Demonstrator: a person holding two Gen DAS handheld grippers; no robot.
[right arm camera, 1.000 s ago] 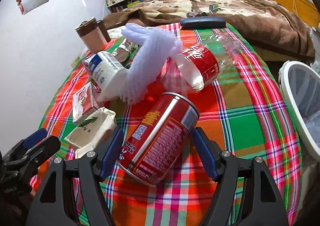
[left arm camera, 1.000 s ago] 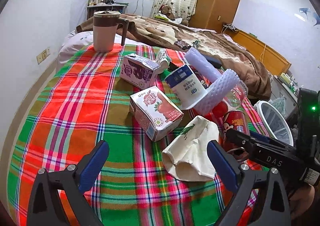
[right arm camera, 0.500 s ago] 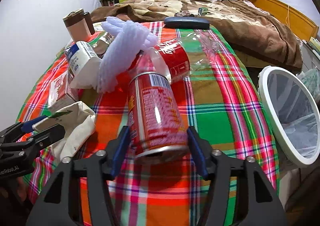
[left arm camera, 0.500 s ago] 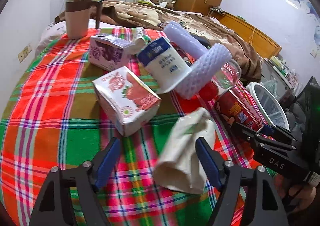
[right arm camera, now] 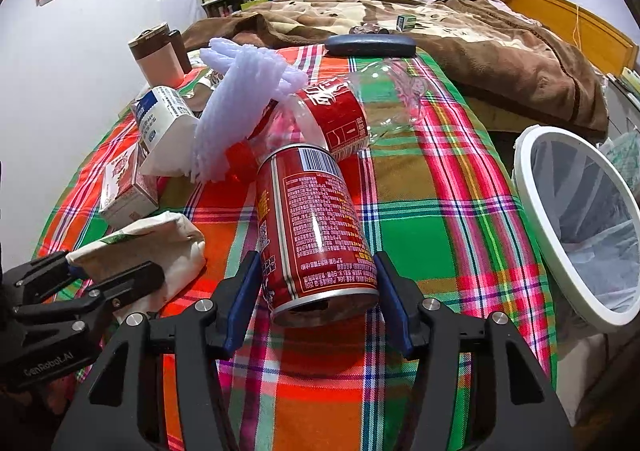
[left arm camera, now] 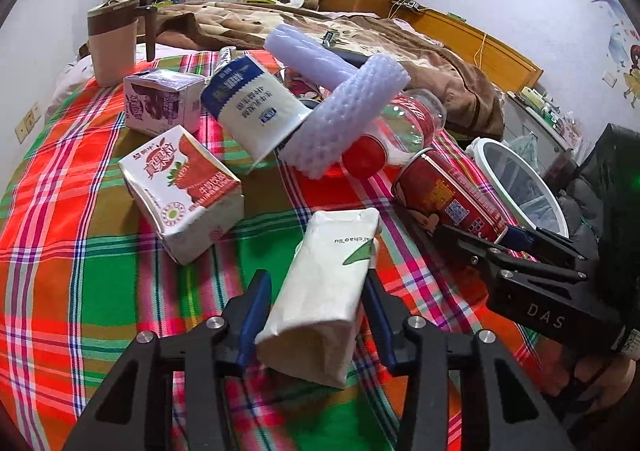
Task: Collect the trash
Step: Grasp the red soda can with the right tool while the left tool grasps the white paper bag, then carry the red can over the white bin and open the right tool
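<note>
Plaid cloth (left arm camera: 80,251); bin (right arm camera: 568,251) rim cut off

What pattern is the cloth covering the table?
Plaid cloth in red, green and orange; clearest in the right wrist view.

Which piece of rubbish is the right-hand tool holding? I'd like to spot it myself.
Find the plaid cloth with the white bin beside it. Near that edge, the right gripper clamps a red can: the only metal tin, its barcode facing up.

Red can (right arm camera: 316,227), plaid cloth (right arm camera: 432,219)
</note>
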